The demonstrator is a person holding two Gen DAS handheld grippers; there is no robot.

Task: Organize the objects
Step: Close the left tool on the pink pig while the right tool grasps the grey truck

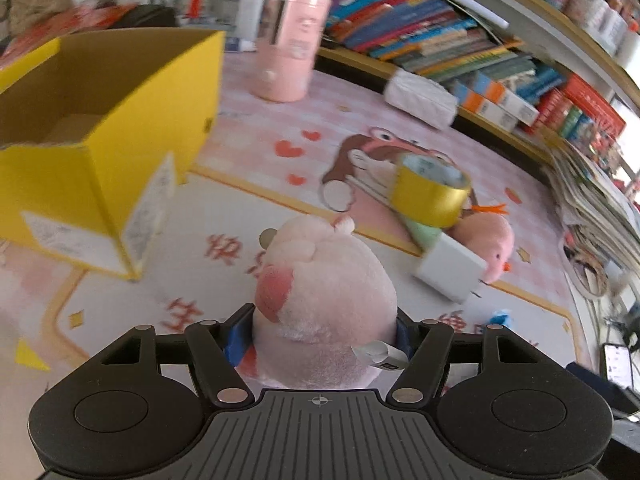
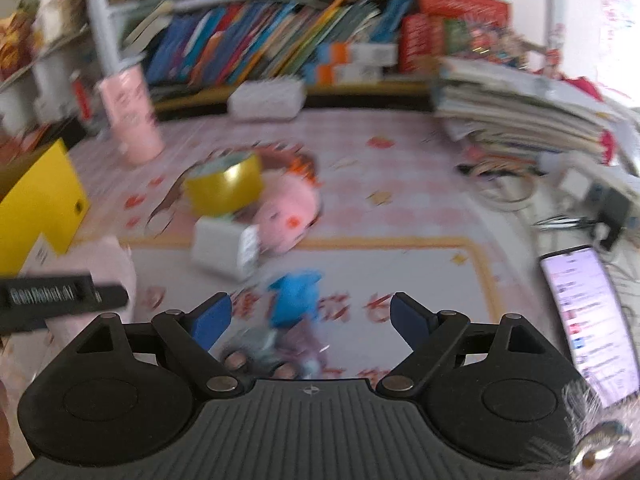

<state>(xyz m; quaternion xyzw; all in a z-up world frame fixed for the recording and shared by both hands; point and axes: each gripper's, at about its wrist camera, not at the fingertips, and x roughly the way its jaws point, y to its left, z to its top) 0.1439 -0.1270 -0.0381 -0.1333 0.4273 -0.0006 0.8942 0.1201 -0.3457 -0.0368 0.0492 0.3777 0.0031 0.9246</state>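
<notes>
My left gripper [image 1: 324,332] is shut on a pale pink plush toy [image 1: 324,280] with a red cheek, held above the patterned mat. An open yellow cardboard box [image 1: 100,128] stands to its left, its inside bare where I can see it. Ahead on the right lie a roll of gold tape [image 1: 430,194], a white charger block [image 1: 450,268] and a second pink plush [image 1: 494,246]. My right gripper [image 2: 310,320] is open over a small blue toy [image 2: 296,300]. The right view also shows the gold tape [image 2: 224,186], the charger [image 2: 224,248] and the yellow box [image 2: 36,216].
A pink cylinder container [image 1: 290,44] stands behind the box. A white pouch [image 1: 420,98] lies by the bookshelf [image 1: 440,40]. Stacked papers [image 2: 528,116] and cables fill the right side. A lit phone [image 2: 592,324] lies at the right edge.
</notes>
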